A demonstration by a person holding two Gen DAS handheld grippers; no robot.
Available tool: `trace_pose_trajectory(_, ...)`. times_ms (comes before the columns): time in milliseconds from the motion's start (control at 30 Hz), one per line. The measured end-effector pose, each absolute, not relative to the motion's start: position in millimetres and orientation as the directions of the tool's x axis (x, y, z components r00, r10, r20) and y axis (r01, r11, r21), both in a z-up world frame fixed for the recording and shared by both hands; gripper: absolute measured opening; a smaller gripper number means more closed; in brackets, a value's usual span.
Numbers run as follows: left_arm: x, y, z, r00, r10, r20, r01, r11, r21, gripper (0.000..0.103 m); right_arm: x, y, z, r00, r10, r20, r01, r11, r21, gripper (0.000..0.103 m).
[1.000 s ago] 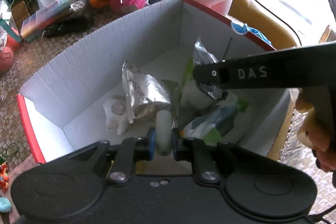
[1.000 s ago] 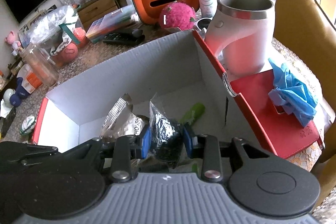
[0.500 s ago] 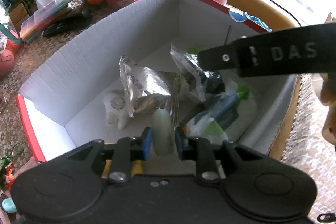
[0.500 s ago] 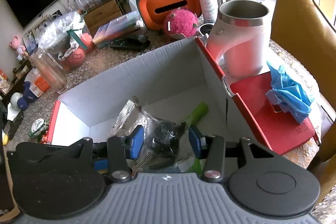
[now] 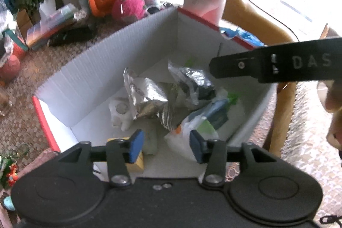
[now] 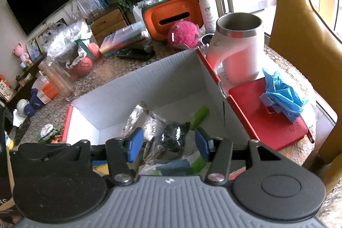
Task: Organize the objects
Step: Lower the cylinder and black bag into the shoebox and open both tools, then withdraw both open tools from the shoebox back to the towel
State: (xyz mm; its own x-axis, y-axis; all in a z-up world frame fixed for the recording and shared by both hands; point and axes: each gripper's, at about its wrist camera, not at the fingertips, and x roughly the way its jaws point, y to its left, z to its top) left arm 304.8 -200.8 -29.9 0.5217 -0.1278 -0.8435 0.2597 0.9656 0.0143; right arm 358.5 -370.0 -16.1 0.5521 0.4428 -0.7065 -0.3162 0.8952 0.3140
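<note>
A red cardboard box with a white inside (image 5: 119, 50) (image 6: 149, 87) holds several items. Among them are a silver foil packet (image 5: 145, 95) (image 6: 136, 119), a clear bag with a dark lump (image 5: 196, 82) (image 6: 174, 137), a pale cylinder (image 5: 150, 141), a white figure (image 5: 119, 112) and a green and blue packet (image 5: 213, 114). My left gripper (image 5: 165, 147) is open above the box's near end, over the pale cylinder. My right gripper (image 6: 167, 145) is open just above the dark-lump bag. The right gripper's black body (image 5: 273, 66) crosses the left wrist view.
Around the box stand a pink and steel mug (image 6: 237, 46), an orange case (image 6: 173, 16), a pink fluffy ball (image 6: 183, 34), a white bottle (image 6: 208, 8) and a red wallet (image 6: 267, 116) with a blue crumpled glove (image 6: 282, 95). A tan chair back (image 6: 299, 14) rises at the right.
Both grippers have opened and drawn back upward. The left let go of the pale cylinder; the right let go of the dark-lump bag. Both items now lie in the box.
</note>
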Motion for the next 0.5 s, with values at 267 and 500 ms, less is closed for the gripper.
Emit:
trace_pose_trajectory(267,271,-189,-1,0.573,-0.172,-0.801,0.281,0.960,-0.004,0.049,328,-369,3,0.569,0.467,-0.676,-0.358,0.882,0.307,0.052)
trace_pose_trajectory(500,246,-167,18,0.612,-0.176,-0.771,0.252,0.967,-0.020,0.053,293,-358,14,0.576,0.485,-0.657,-0.411,0.867,0.280,0.056)
